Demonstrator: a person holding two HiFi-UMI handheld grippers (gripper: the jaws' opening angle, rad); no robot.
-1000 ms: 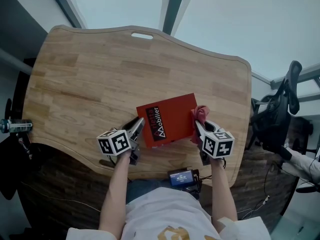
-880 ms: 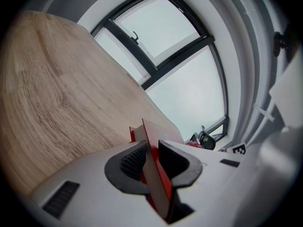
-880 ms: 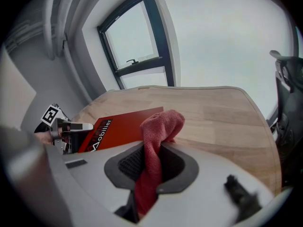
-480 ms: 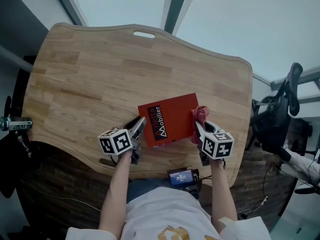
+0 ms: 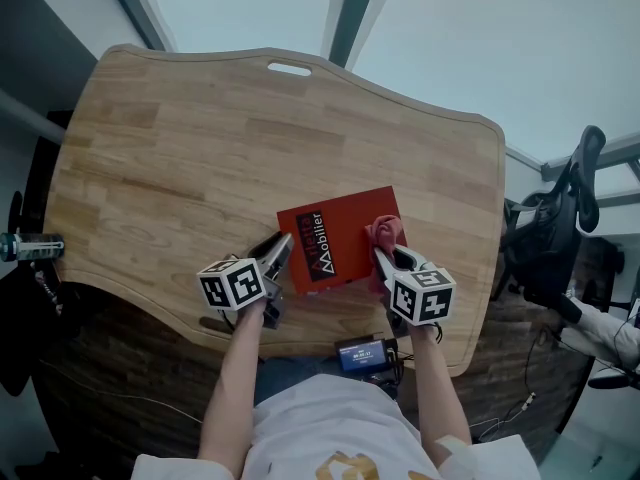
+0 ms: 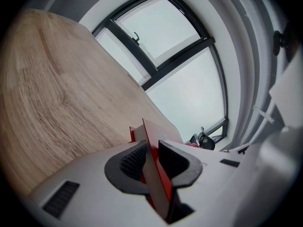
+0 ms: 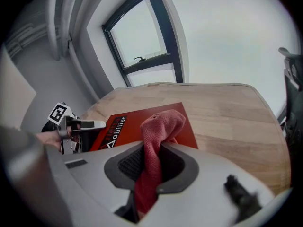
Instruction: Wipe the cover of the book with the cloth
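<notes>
The left claw (image 5: 278, 253) clamps the edge of the red book (image 5: 340, 236), which lies on the near side of the desk (image 5: 200, 158). The right claw (image 5: 383, 258) pinches the cloth (image 5: 385, 231) on the cover's right part — best to press lightly and sweep leftwards evenly.

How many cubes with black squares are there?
2. One cube sits on the left hand-held gripper, which grips the book's left edge; the other cube on the right hand-held gripper, which holds the cloth.
</notes>
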